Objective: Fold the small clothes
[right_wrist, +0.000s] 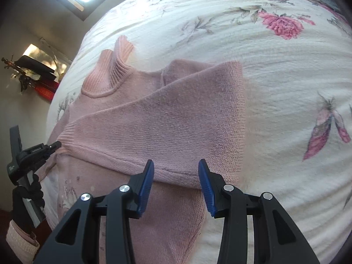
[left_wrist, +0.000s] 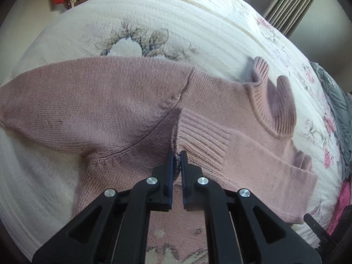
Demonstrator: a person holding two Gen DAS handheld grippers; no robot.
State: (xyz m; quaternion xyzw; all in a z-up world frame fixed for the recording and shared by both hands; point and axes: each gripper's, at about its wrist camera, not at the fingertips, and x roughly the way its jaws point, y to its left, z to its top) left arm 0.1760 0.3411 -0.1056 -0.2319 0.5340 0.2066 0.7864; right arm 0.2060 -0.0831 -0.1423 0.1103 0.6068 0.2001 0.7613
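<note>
Sweater (left_wrist: 123, 101) is pink knit, lying flat on a floral bedspread (left_wrist: 176, 17), and both grippers are right down on it.

Closest in the left wrist view, the left gripper (left_wrist: 177, 154) has its blue pads nearly together, pinching the ribbed cuff (left_wrist: 198, 136) of a sleeve that's folded across the chest. A bit of knit sits squeezed between the tips, so it's holding that cuff. The gripper points forward and low over the body of the sweater, roughly over the middle. Past the tips, the other sleeve (left_wrist: 55, 105) spreads out to the left, and the ribbed collar (left_wrist: 272, 101) stands up a bit at the right.

In the right wrist view, the right gripper (right_wrist: 176, 165) has its fingers spread wide, holding nothing. The folded sleeve (right_wrist: 176, 118) lies just ahead of and between the tips, with its lower edge running across right at the pads. I can't tell if the pads actually touch the knit. It's angled down at the fabric from the hem side.

Off at the left edge of that view you can see the left gripper from the side, tip on the cuff, held by a hand in a dark glove (right_wrist: 28, 193) with a pale cuff at the wrist.

Further back, the collar sits up top left, then bare bedspread with pink flowers (right_wrist: 281, 24).
</note>
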